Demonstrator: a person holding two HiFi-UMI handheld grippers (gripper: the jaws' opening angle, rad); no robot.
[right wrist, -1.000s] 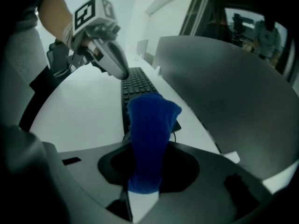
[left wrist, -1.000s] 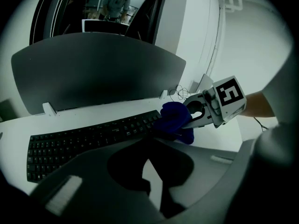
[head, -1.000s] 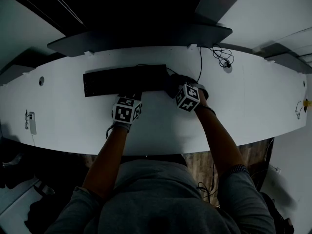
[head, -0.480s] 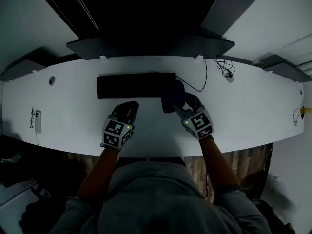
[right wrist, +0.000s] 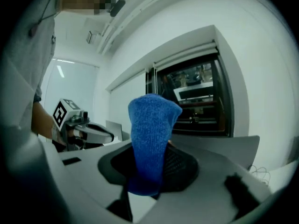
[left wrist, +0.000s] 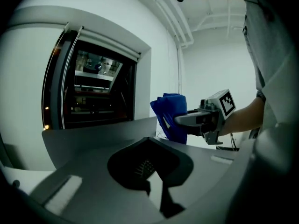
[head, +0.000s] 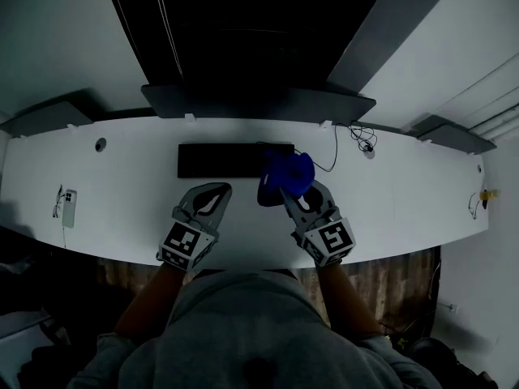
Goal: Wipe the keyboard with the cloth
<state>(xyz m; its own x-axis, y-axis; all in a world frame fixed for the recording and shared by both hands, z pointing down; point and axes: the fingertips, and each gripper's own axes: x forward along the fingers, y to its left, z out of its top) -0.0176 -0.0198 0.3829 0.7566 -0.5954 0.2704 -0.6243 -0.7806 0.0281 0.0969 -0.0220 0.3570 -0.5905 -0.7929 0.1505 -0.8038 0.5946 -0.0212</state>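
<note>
Right tool [head: 290, 191] clamped on blue cloth [head: 285, 173], at right end of keyboard [head: 227, 160]. Keyboard on counter [head: 405, 205], long axis left-right, stretches left from cloth. Left tool [head: 220, 191] closed, empty, near keyboard front edge.

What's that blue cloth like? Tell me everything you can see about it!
The blue cloth looks like soft, knitted fabric, bunched and folded over. The right gripper has its jaws shut on the lower part, so most of the cloth sticks up past them in a rounded hump. It looks lifted off the white desk, by the right end of the black keyboard. Only that gripper touches it.
</note>
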